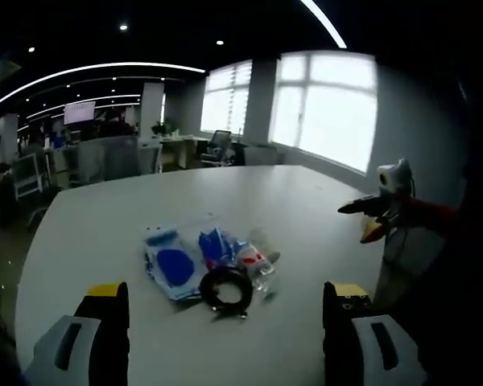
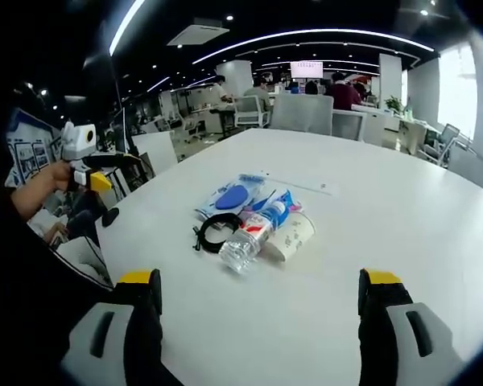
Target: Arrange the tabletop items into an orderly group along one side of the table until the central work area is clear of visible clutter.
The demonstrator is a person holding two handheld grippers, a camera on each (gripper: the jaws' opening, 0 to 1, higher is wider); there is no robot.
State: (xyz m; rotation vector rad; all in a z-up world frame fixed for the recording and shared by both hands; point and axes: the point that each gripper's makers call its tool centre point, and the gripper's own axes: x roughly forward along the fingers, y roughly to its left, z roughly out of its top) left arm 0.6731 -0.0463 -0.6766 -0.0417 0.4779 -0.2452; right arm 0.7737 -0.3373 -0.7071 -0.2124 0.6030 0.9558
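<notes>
Right gripper view: right gripper [image 2: 258,301] jaws apart, empty; ahead between them lie water bottle [image 2: 253,232], paper cup [image 2: 293,234], cable coil [image 2: 218,231] (touching). Left gripper [image 1: 225,314] likewise spread, pile ahead.

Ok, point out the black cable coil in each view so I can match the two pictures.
Left gripper view: the black cable coil lies low in the middle, at the near end of the clutter, between the two fingers.
Right gripper view: the coil lies left of centre, at the left end of the clutter.
Shared landmark: the clear water bottle lying right beside the coil.
</notes>
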